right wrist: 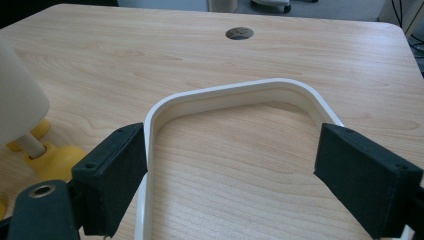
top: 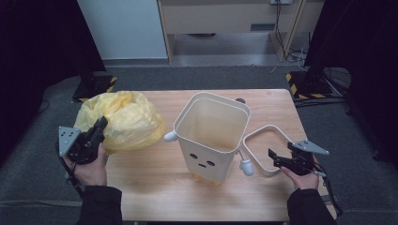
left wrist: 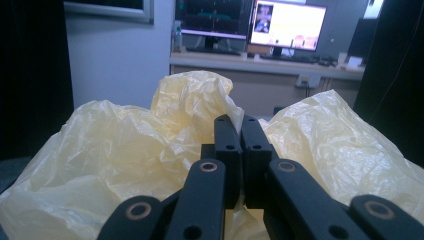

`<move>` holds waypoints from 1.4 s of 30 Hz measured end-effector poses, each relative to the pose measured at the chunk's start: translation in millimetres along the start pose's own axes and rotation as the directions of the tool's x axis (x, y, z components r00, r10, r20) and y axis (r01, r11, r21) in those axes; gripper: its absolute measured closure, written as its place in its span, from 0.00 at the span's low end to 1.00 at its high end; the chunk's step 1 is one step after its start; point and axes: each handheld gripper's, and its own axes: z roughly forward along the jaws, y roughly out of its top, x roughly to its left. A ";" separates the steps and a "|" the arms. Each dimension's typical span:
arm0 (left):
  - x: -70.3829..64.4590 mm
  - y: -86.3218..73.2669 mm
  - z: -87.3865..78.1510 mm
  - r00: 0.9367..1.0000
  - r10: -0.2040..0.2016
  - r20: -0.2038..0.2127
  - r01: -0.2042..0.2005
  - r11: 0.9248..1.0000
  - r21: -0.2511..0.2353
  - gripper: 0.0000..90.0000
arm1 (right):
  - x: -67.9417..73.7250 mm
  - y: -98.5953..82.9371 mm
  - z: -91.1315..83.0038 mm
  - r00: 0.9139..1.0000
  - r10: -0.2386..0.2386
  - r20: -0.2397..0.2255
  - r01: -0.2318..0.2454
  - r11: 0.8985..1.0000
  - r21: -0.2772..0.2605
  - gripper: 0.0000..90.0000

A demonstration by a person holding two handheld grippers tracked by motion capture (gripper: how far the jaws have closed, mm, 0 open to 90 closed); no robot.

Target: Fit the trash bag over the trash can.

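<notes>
The yellow plastic bag (left wrist: pixel 115 150) is thin, soft and light (likely slippery); it lies crumpled directly ahead of the left gripper (left wrist: pixel 241 131), whose jaws are closed, apparently pinching film. The stiff white rim ring (right wrist: pixel 230 97) lies between the right gripper's (right wrist: pixel 230 165) spread jaws, beside the bin (top: pixel 212 136); grasp one rail.

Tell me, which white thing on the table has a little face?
The tall white bin in the middle: two dots and a mouth on its front. The flat white ring beside it, by the right tool, has none.

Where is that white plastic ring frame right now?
In the high view, the white plastic ring frame lies flat on the wooden table, right of the cream bin, at the open right tongs.
</notes>
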 end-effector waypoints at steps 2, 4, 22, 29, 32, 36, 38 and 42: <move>-3.7 12.5 0.0 1.000 0.000 0.000 0.000 1.000 -0.031 0.98 | -0.4 0.1 -0.2 1.000 -0.001 0.002 0.001 1.000 0.001 0.15; -8.4 24.4 -0.5 1.000 -0.012 0.014 0.013 0.998 -0.066 0.98 | -0.2 0.1 0.1 1.000 0.000 0.001 0.000 1.000 0.001 0.15; -100.2 92.8 -5.0 0.966 0.023 0.259 0.043 0.969 -0.245 0.98 | -1.5 0.8 -1.1 1.000 -0.005 0.004 0.005 1.000 -0.007 0.16; -133.8 93.9 -8.3 0.938 0.048 0.343 0.051 0.960 -0.274 0.98 | -2.1 1.1 -1.7 1.000 -0.003 0.002 0.003 1.000 -0.011 0.16; -149.5 91.5 -9.6 0.921 0.057 0.386 0.053 0.961 -0.270 0.98 | -2.0 1.1 -1.8 1.000 -0.002 0.003 0.002 1.000 -0.011 0.16; -170.0 86.5 -7.1 0.904 0.082 0.420 0.039 0.962 -0.271 0.98 | -2.3 1.3 -2.1 1.000 -0.003 0.004 0.003 1.000 -0.012 0.16; -178.5 82.7 -4.6 0.891 0.072 0.448 0.053 0.964 -0.260 0.98 | -2.6 1.3 -2.4 1.000 -0.003 0.004 0.003 1.000 -0.014 0.16; -192.6 74.2 -1.3 0.861 0.045 0.507 0.078 0.973 -0.218 0.98 | -2.7 1.7 -2.7 1.000 0.004 0.003 -0.004 1.000 -0.017 0.16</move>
